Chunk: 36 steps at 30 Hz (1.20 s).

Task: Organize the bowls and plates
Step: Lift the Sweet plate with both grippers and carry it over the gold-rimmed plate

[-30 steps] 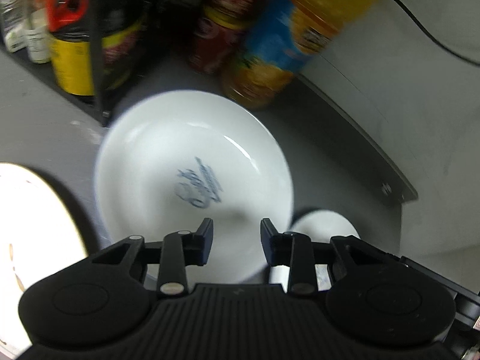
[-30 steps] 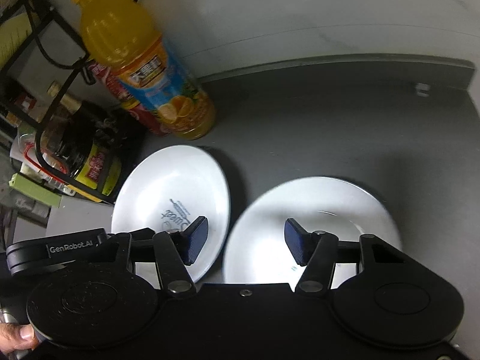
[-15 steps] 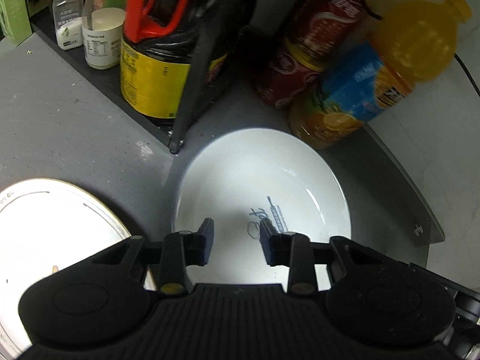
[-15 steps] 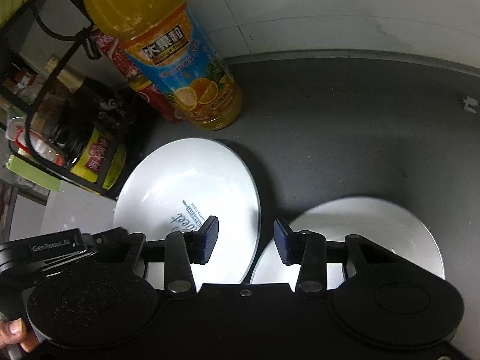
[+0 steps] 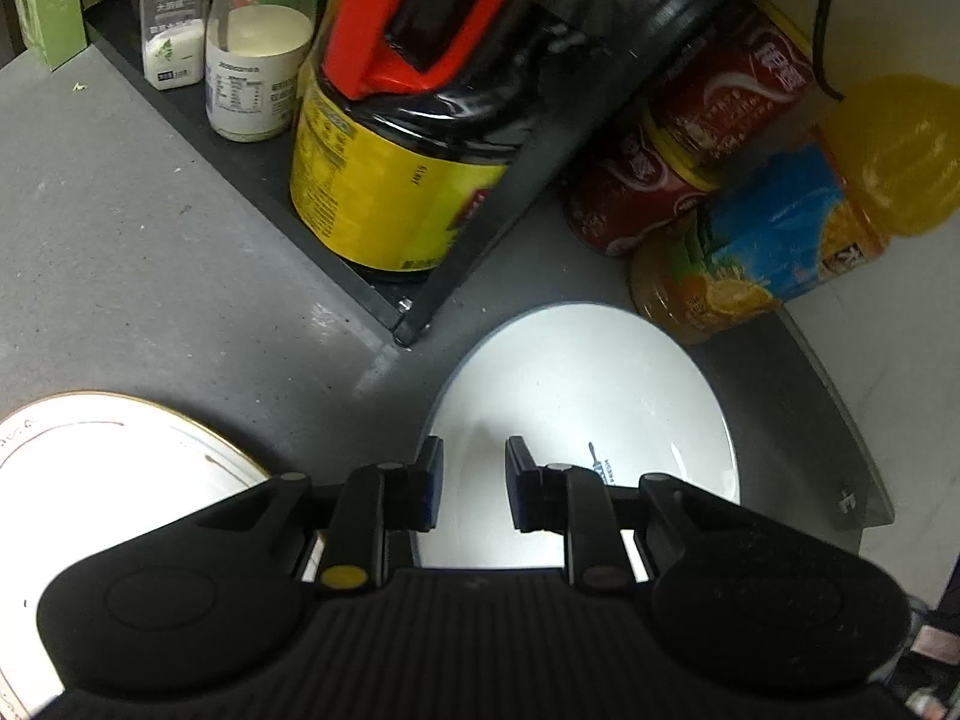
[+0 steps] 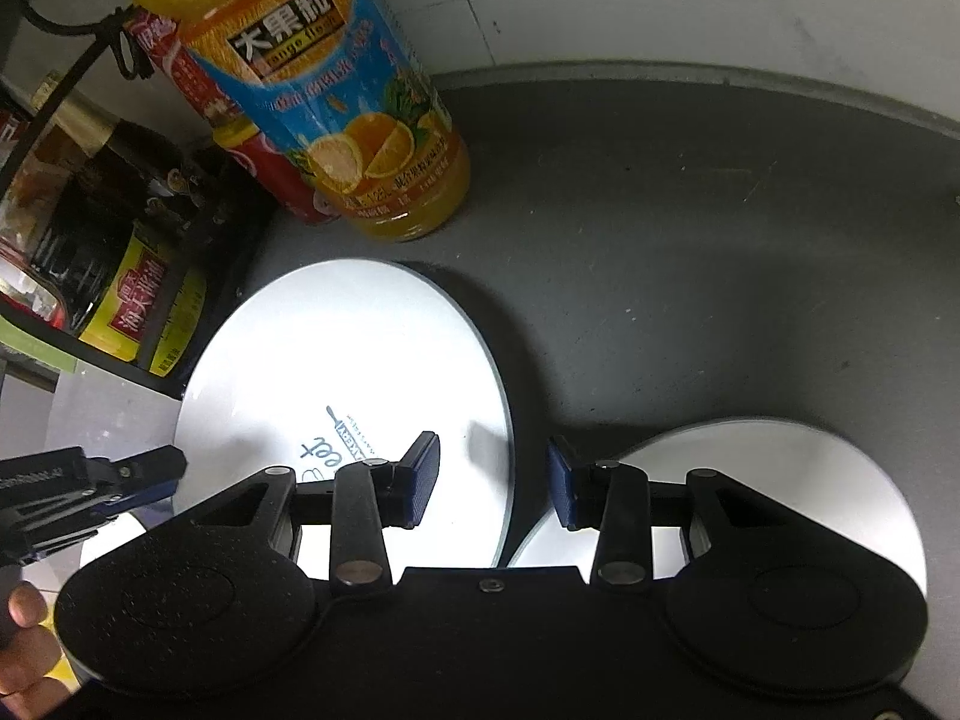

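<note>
A white plate with a blue logo (image 5: 588, 396) lies on the grey counter; it also shows in the right wrist view (image 6: 342, 360). My left gripper (image 5: 468, 483) is open and empty over its near left rim. A gold-rimmed white plate (image 5: 108, 468) lies at lower left. A second plain white plate (image 6: 780, 480) lies at lower right in the right wrist view. My right gripper (image 6: 492, 480) is open and empty, above the gap between the logo plate and the plain plate. The left gripper's fingers (image 6: 120, 474) show at the left edge.
An orange juice bottle (image 6: 336, 120) and red cans (image 5: 660, 180) stand behind the logo plate. A black rack (image 5: 384, 276) holds a dark yellow-labelled jug (image 5: 390, 180) and spice jars (image 5: 252, 60). A white wall (image 6: 720, 0) bounds the counter at the back.
The left gripper has drawn back and left, so the logo plate sits further right and the gold-rimmed plate shows more. The right gripper has moved left and forward toward the logo plate's right rim.
</note>
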{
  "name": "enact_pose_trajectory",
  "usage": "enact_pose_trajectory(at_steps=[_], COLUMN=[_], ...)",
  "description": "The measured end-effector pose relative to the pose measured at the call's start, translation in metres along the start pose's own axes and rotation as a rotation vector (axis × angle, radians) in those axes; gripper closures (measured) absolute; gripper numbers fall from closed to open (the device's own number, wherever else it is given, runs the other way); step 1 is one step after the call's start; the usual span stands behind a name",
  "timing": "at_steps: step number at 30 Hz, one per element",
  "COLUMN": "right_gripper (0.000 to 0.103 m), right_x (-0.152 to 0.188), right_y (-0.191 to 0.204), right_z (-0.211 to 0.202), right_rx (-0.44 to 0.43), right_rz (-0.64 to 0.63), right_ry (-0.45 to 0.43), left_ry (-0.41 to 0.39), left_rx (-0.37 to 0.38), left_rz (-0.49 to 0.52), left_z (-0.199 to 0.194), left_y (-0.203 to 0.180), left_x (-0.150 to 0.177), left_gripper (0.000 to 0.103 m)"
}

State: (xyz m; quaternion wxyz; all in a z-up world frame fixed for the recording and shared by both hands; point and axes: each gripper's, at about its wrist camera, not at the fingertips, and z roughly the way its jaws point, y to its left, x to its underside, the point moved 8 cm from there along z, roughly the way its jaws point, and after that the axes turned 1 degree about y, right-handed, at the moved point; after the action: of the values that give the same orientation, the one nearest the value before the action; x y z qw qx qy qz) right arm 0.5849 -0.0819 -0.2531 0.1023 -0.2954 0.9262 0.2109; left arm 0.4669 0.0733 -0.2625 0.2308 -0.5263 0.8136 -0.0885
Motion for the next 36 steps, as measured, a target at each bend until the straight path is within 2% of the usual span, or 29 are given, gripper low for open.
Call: enact_pose_trajectory(at_steps=[5,11,13,24,29,36], right_gripper=[0.065,0.074,0.081,0.083,0.088,0.094], right_x=[0.002,0.001,0.002,-0.001,0.000,0.002], right_y=[0.002,0.004,0.002,0.000,0.001,0.003], right_z=[0.007,0.019,0.024,0.026,0.012,-0.011], right_rx=[0.002,0.010,0.011,0.018,0.030,-0.002], right_rz=[0.001,0.008,0.027,0.073,0.086,0.100], right_ry=[0.014,0.037,0.051,0.026,-0.018,-0.049], left_ry=[-0.021,0.036,0.068,0.108,0.124,0.122], left_rx=[-0.026,-0.064,-0.047,-0.007,-0.003,0.025], left_rz=[0.010,0.009,-0.010,0.013,0.029,0.036], left_z=[-0.013,0.012,0.021,0.037,0.038,0.021], left_y=[0.002,0.013,0.017,0.013,0.010,0.013], left_x=[-0.006,-0.007,-0.005,-0.006,-0.010,-0.016], left_gripper=[0.082,0.082,0.082,0.087,0.088,0.093])
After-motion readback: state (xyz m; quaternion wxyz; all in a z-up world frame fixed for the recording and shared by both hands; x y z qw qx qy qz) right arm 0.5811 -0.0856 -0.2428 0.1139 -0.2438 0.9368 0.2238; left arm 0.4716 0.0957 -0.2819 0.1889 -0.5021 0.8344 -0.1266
